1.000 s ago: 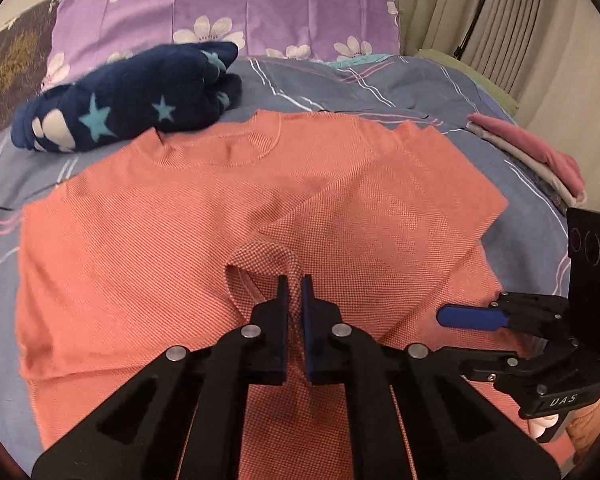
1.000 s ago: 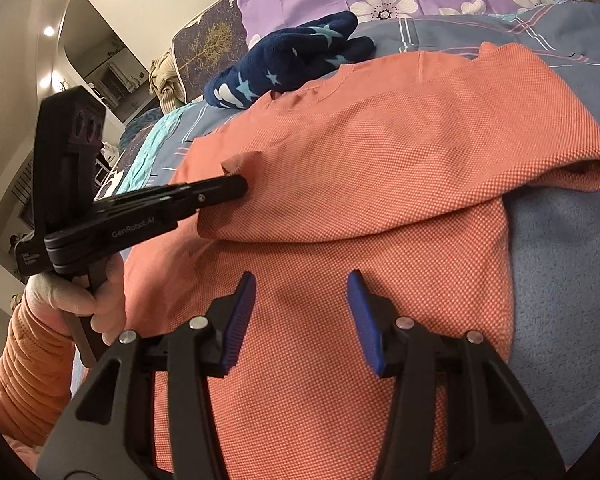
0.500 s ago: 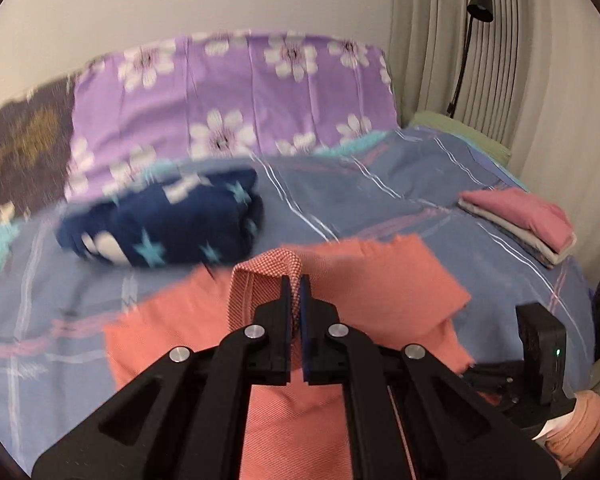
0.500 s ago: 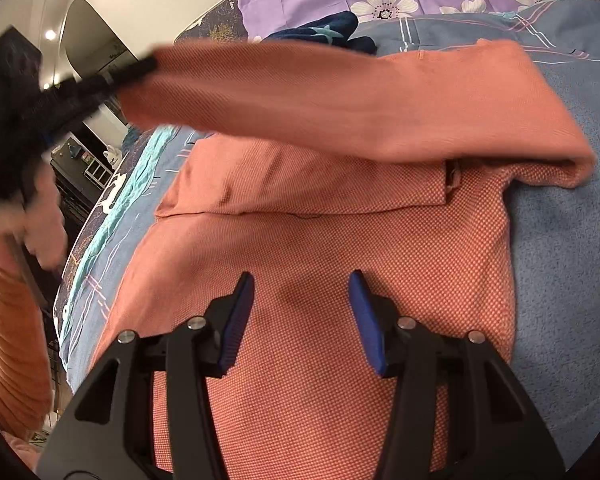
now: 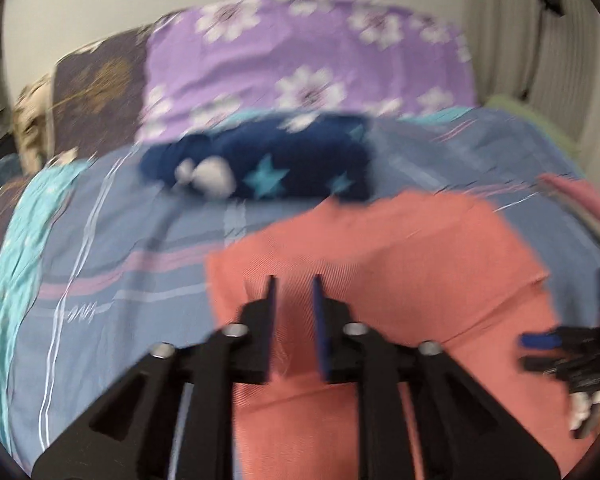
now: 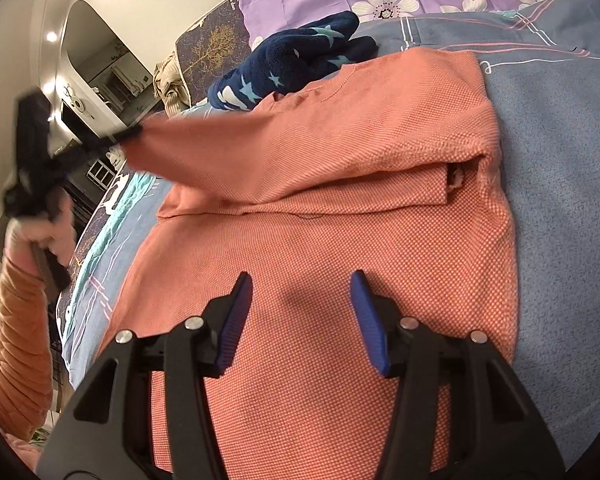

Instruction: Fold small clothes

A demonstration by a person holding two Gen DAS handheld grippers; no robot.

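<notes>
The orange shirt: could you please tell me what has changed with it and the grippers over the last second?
The left gripper lifted a pinched fold of the orange shirt up and across toward the navy star garment. Its jaws have just been opening, and no cloth shows between them now. The right gripper stayed open above the shirt.

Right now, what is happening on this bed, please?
A person is folding an orange shirt on the bed. The left gripper has carried one edge across, and its jaws have just been opening, with no cloth between them. The right gripper hovers open over the lower part. A navy star garment lies beyond.
</notes>
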